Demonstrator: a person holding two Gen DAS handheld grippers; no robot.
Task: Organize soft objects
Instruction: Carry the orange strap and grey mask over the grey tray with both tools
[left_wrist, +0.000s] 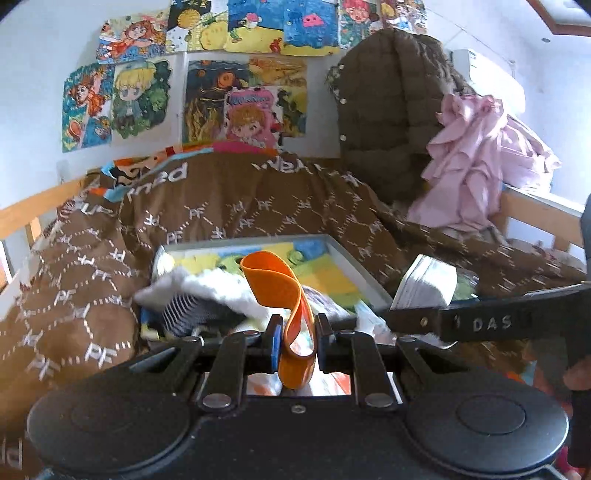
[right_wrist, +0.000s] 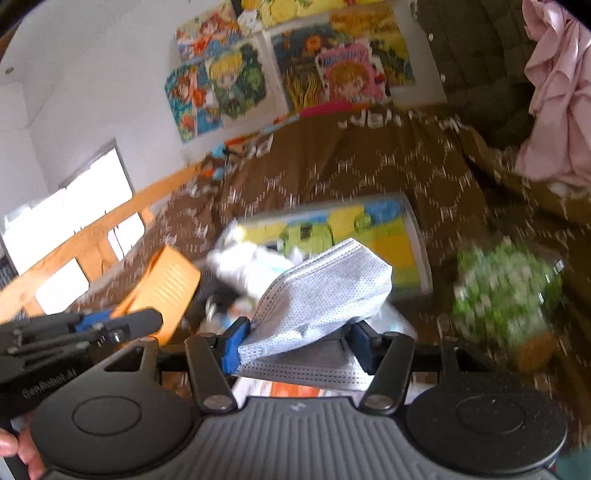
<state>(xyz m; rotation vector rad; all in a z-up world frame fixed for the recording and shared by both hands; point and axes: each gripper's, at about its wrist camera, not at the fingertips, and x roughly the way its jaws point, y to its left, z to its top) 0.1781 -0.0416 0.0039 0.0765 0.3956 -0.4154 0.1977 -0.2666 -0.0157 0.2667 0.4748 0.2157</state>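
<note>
My left gripper (left_wrist: 295, 341) is shut on an orange rubber band loop (left_wrist: 275, 280), held above a framed colourful picture (left_wrist: 334, 254) lying on the brown bed cover. My right gripper (right_wrist: 295, 341) is shut on a stack of white face masks (right_wrist: 325, 295), held over the same picture (right_wrist: 391, 236). A pile of white and striped soft items (left_wrist: 192, 295) lies on the picture's left part, also in the right wrist view (right_wrist: 251, 266). The right gripper's arm (left_wrist: 480, 325) crosses the left wrist view; the left gripper (right_wrist: 88, 328) shows at the right wrist view's left.
A brown patterned duvet (left_wrist: 229, 206) covers the bed. A brown padded jacket (left_wrist: 388, 110) and pink cloth (left_wrist: 476, 158) hang at the back right. A green patterned packet (right_wrist: 506, 295) lies right of the picture. A wooden bed rail (right_wrist: 96, 229) runs on the left. Drawings cover the wall.
</note>
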